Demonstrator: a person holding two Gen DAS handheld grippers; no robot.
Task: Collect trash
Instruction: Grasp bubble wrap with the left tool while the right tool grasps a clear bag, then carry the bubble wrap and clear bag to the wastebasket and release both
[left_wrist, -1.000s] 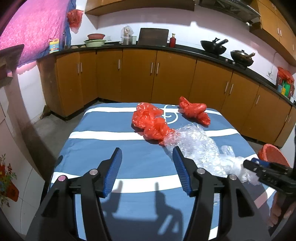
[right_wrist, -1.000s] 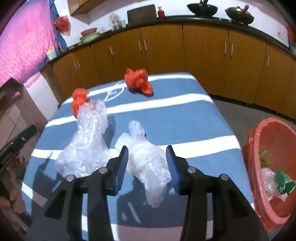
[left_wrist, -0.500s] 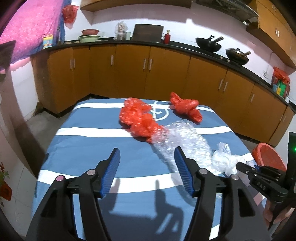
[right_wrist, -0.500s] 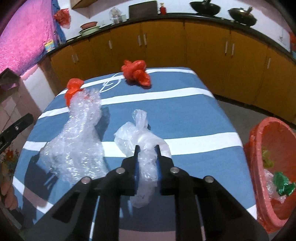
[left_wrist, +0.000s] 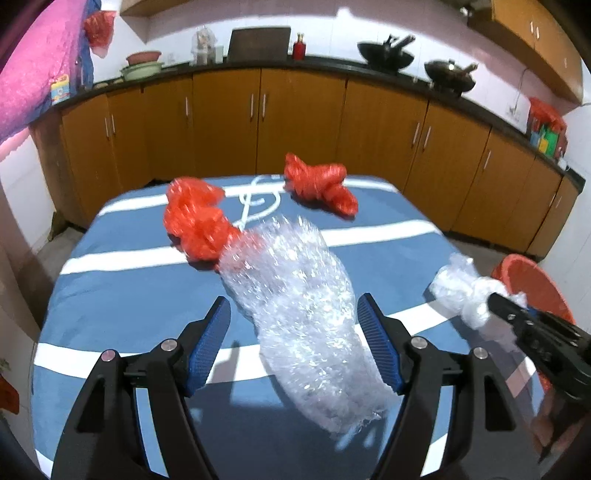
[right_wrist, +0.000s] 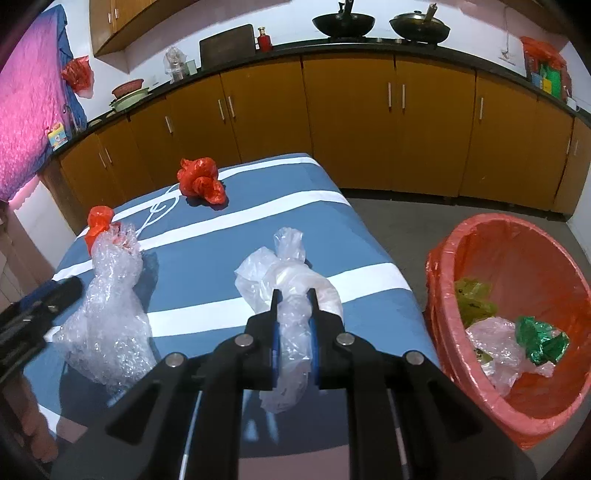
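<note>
So you're partway thru: the red bin (right_wrist: 517, 314) at the desk's right already holds a few bits (a green wrapper, yellowish scrap, some clear film), but four pieces are still out of it. Your right gripper (right_wrist: 293, 328) is pinched tight on the clear plastic bag (right_wrist: 288, 280), with crumpled film bunched between the blue pads; it looks barely lifted off the desk (right_wrist: 229, 221), w/ the bin just beside it to the right. Your left gripper (left_wrist: 295, 332) is spread wide, its jaws have just been opening, and the bubble wrap (left_wrist: 299, 295) lies between them, nearer the right pad, not squeezed yet. Left after those: the crumpled red bag (left_wrist: 195, 221) touching the wrap's far end, and the knotted red bag (left_wrist: 319, 182) near the desk's far edge, well apart from both grippers.
</note>
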